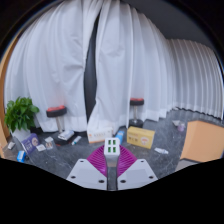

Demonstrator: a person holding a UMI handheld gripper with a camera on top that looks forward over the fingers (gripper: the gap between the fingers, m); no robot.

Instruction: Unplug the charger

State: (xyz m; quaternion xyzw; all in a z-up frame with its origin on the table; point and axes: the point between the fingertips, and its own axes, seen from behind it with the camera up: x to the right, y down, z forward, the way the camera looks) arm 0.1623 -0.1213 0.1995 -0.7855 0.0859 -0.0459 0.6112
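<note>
Between tool [111,165] fingers, white charger [112,147].

White curtains [75,60] filled the upper frame, split by a dark gap. At left, a potted plant [20,113] was green. The hand-held gripper [111,165] showed magenta pads [98,160] on pale grey fingers, with a white charger [112,147] between them. A yellow box [141,137] and an orange-tan board [203,141] lay at right.

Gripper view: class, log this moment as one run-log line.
task: unplug charger | hand-held gripper: shut on white charger | beyond: white curtains, potted plant
</note>
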